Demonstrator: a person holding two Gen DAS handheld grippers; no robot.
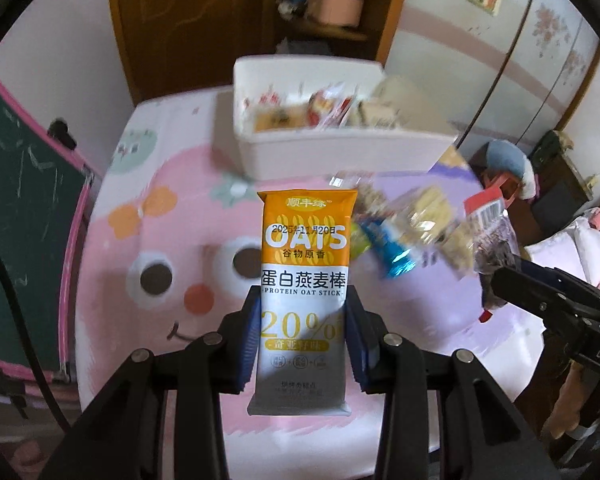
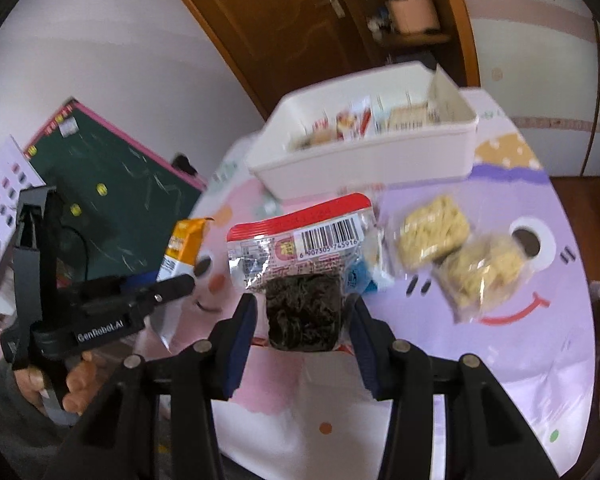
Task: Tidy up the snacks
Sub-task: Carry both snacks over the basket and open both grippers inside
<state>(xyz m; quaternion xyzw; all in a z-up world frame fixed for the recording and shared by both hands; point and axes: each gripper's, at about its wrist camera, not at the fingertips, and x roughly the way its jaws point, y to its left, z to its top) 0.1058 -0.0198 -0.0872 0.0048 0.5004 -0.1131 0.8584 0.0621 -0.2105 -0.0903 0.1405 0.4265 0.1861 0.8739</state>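
Here, two claws were in use, and each one held one snack above the round worktop [image 2: 440, 392] with its cartoon-face cover. Nearest to its own camera, the left claw [image 1: 303, 332] was clenched on one oat stick packet [image 1: 303, 280], orange on top and white below; the blue pads [image 1: 249, 340] pressed its two long sides and the packet stood upright between them. The right claw [image 2: 302, 320] was grasping one seaweed packet [image 2: 300, 280], clear with a red top edge and a barcode; its pads touched the dark lower part. In the right wrist view the left claw [image 2: 168, 280] showed at the left with a hand [image 2: 60, 380] on its handle.

A little farther, on the worktop, lay two clear packets of pale crispy blocks [image 2: 458, 256], just beside each other, and one small blue packet [image 2: 362, 280] partly hidden behind the seaweed.

Farther still, at the far side of the worktop, stood one white bin [image 2: 364, 160], rectangular, with several snack packets inside; they were too blurred to count. To the left, one green chalkboard [image 2: 116, 184] with a pink frame leaned near the worktop. Behind everything was one brown wooden door [image 1: 188, 20].
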